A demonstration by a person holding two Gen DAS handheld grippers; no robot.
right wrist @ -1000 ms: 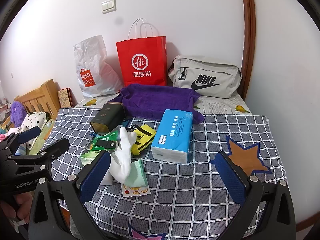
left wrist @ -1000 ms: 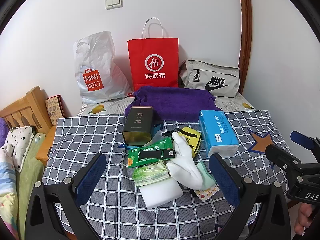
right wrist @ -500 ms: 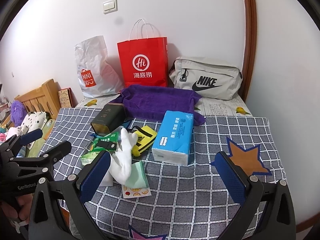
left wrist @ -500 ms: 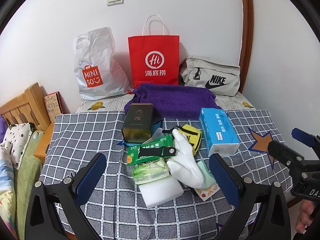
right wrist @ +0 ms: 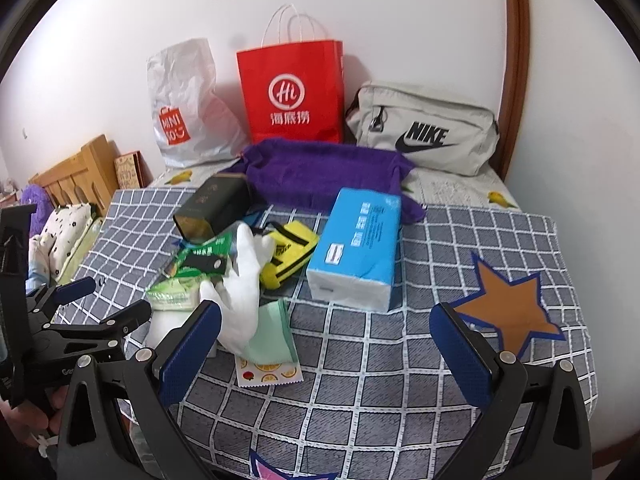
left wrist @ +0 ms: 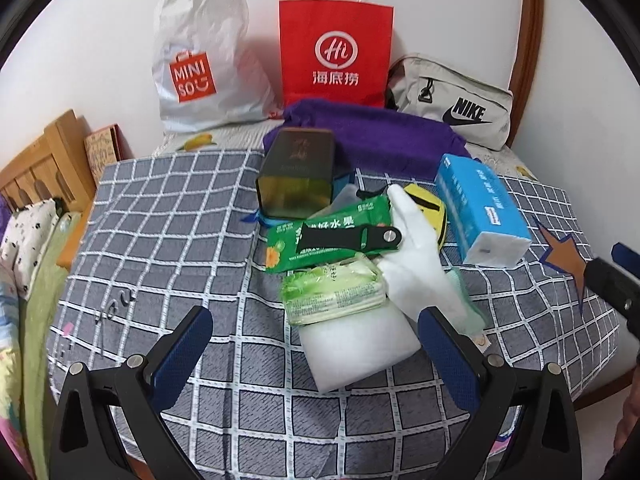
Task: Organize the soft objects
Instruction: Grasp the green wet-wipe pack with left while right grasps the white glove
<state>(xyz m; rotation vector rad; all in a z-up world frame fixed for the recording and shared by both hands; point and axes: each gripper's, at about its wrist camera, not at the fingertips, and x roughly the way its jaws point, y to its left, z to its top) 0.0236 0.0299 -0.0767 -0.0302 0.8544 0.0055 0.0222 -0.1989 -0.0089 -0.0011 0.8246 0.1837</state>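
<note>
I have both claws spread wide and empty: the left gripper (left wrist: 316,350) hangs low over the near edge of the checked cloth (left wrist: 168,216), with the white foam block (left wrist: 352,348) right at its 12 o'clock, while the right gripper (right wrist: 326,344) sits further right, its left pad close beside the white glove (right wrist: 244,280) at about 11 o'clock. My read is that I'm lining up for a first pick, nothing gripped yet. The soft things are heaped in one pile mid-cloth: the glove drapes over the green wipes pack (left wrist: 332,294) and a mint cloth (right wrist: 272,334), a green snack packet (left wrist: 328,236) with Chinese print I can't fully read lies above them with a black strap (left wrist: 348,238) across it, and a yellow pouch (right wrist: 290,252) leans behind. The blue tissue pack (right wrist: 356,248) lies apart at 1 o'clock of the pile, flat on its side, easy to take alone. A dark tin (left wrist: 298,178), hard so probably not mine to sort, lies at the pile's 11 o'clock. Along the wall stand likely destinations: a white MINISO bag (left wrist: 200,60), a red bag with an "Hi" logo (left wrist: 336,48), a grey NIKE bag (right wrist: 424,132), with a purple towel (right wrist: 328,172) in front
</note>
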